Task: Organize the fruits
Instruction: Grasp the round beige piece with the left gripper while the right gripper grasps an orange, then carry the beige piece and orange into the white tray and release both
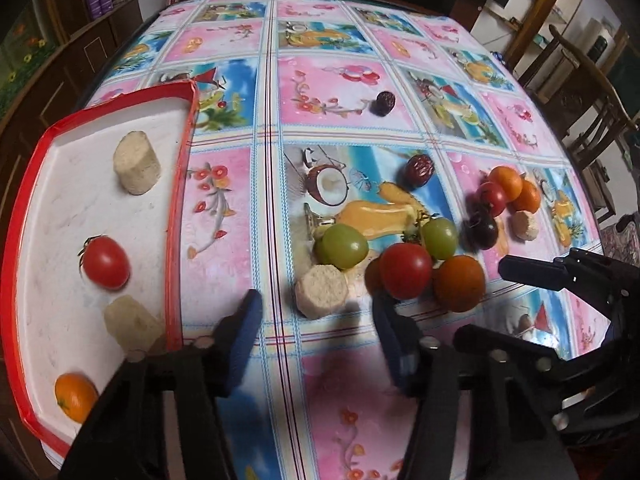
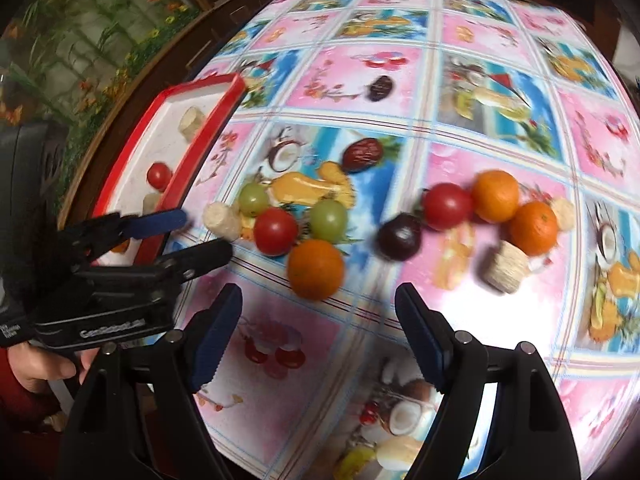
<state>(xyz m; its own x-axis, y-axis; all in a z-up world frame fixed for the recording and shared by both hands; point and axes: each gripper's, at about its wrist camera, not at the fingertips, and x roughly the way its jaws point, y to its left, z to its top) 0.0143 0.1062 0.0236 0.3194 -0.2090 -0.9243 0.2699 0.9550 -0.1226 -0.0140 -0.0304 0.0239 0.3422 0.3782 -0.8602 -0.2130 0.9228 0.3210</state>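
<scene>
A red-rimmed white tray (image 1: pixel 182 168) at the table's left holds a red tomato (image 1: pixel 106 263), an orange (image 1: pixel 75 397) and two beige chunks (image 1: pixel 137 168). Loose fruit lies mid-table: a beige chunk (image 1: pixel 322 290), two green grapes (image 1: pixel 345 246), a red tomato (image 1: pixel 405 271), an orange (image 1: pixel 460 283), a dark grape (image 1: pixel 480 230) and a further cluster (image 1: pixel 508 192). My left gripper (image 1: pixel 316 308) is open and empty, just short of the beige chunk. My right gripper (image 2: pixel 320 300) is open and empty, just before an orange (image 2: pixel 316 269). It also shows in the left wrist view (image 1: pixel 500 300).
Two brown dates (image 1: pixel 418 171) (image 1: pixel 384 103) lie farther back on the picture-printed tablecloth (image 1: pixel 240 80). Wooden chairs (image 1: pixel 592 92) stand at the right edge, a dark cabinet (image 1: pixel 100 40) at the left. The left gripper (image 2: pixel 200 236) shows beside the tray (image 2: pixel 192 168) in the right wrist view.
</scene>
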